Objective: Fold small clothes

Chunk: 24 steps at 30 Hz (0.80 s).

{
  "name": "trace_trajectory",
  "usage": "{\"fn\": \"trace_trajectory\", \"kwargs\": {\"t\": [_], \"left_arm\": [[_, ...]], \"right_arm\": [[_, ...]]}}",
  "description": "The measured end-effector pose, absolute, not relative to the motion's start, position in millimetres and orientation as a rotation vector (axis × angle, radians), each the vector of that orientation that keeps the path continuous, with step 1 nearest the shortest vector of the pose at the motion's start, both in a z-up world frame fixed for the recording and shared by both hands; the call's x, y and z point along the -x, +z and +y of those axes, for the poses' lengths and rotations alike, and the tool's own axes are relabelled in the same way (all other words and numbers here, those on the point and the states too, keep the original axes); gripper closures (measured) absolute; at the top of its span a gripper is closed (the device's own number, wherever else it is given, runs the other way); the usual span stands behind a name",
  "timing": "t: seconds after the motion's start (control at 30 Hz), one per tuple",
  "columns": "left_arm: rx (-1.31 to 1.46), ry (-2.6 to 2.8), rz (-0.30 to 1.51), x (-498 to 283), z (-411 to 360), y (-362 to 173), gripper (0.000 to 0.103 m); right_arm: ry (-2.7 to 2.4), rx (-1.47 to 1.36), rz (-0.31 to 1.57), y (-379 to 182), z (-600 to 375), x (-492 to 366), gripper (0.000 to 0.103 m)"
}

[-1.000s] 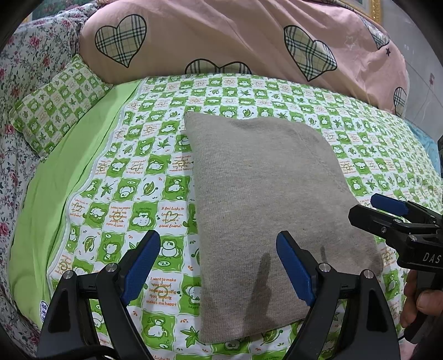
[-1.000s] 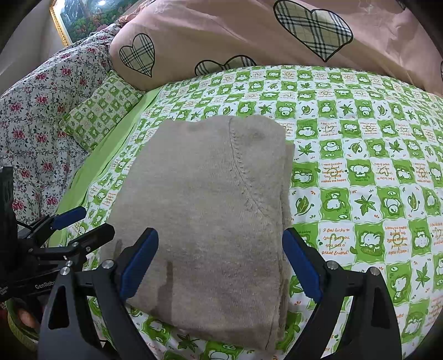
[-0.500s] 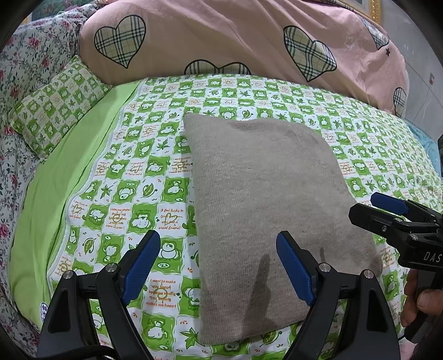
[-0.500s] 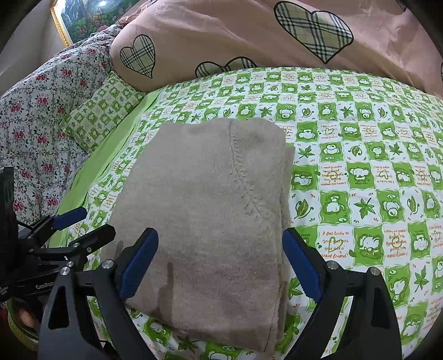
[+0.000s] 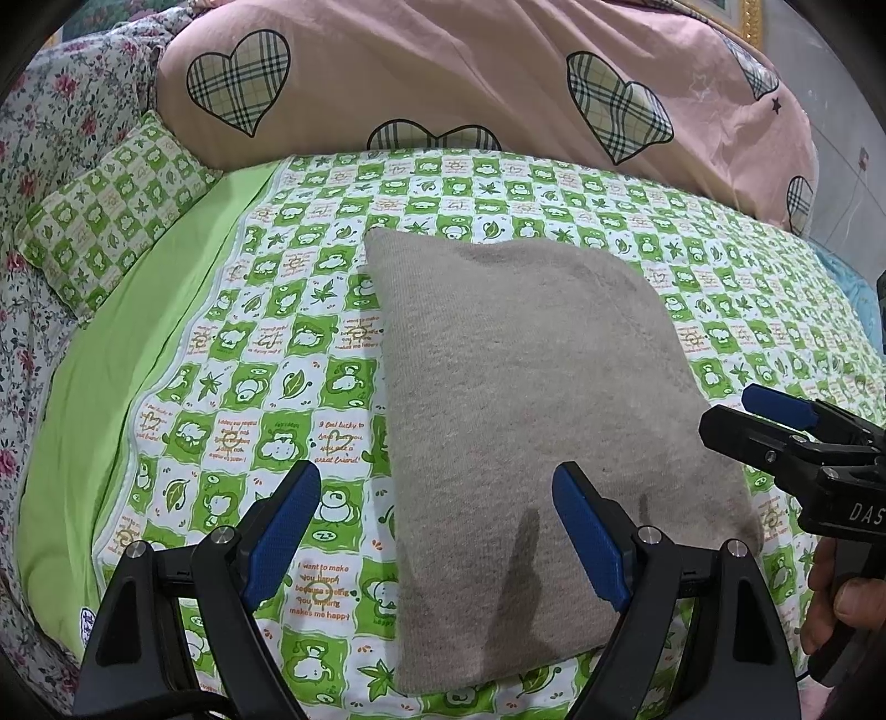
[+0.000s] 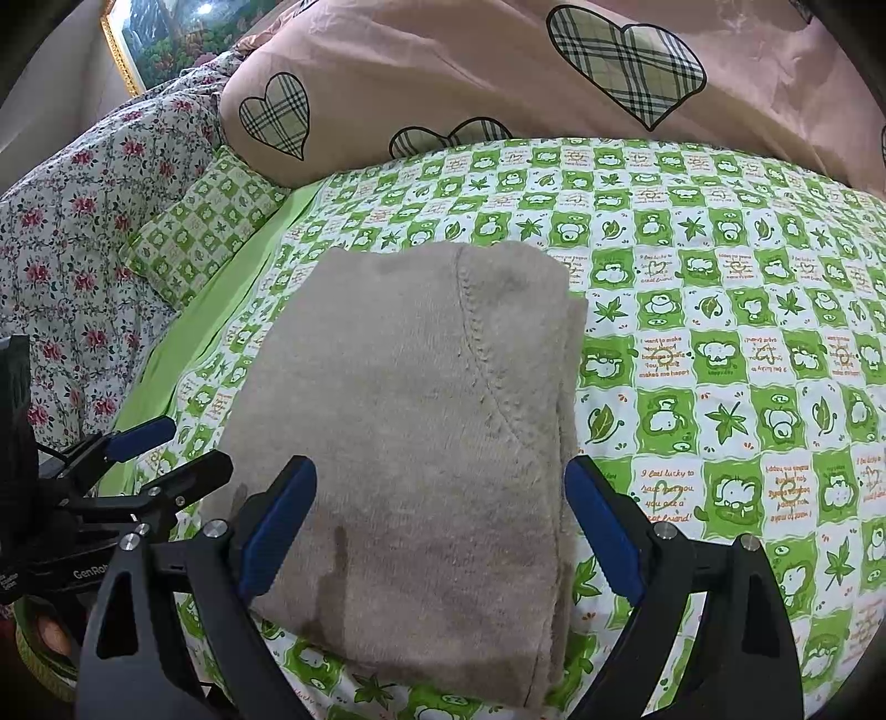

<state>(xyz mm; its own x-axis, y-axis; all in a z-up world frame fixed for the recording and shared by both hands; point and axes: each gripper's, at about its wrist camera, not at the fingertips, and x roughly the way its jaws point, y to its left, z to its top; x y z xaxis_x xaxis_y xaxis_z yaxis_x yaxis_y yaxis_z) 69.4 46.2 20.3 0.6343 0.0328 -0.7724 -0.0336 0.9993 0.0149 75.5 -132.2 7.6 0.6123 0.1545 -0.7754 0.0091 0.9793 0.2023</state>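
A beige knit garment (image 5: 531, 421) lies folded into a flat rectangle on the green checked bedsheet (image 5: 310, 354); it also shows in the right wrist view (image 6: 421, 443). My left gripper (image 5: 437, 531) is open and empty, hovering over the garment's near left edge. My right gripper (image 6: 443, 526) is open and empty above the garment's near edge. The right gripper shows at the right of the left wrist view (image 5: 775, 426). The left gripper shows at the left of the right wrist view (image 6: 155, 459).
A pink quilt with plaid hearts (image 5: 470, 83) is piled at the back of the bed. A small green checked pillow (image 5: 111, 216) and a floral cover (image 6: 72, 266) lie at the left. A framed picture (image 6: 166, 33) hangs behind.
Both grippers have drifted very slightly; the garment looks a touch lower in the views. Nothing was taken hold of or let go.
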Motion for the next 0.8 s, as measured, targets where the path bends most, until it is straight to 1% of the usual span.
{"fn": "trace_trajectory", "kwargs": {"t": [0.47, 0.8], "left_arm": [[0.007, 0.026, 0.862, -73, 47, 23, 0.017], [0.037, 0.042, 0.890, -79, 59, 15, 0.017]], "right_arm": [[0.075, -0.193, 0.896, 9, -137, -79, 0.012], [0.075, -0.200, 0.904, 5, -142, -84, 0.012]]}}
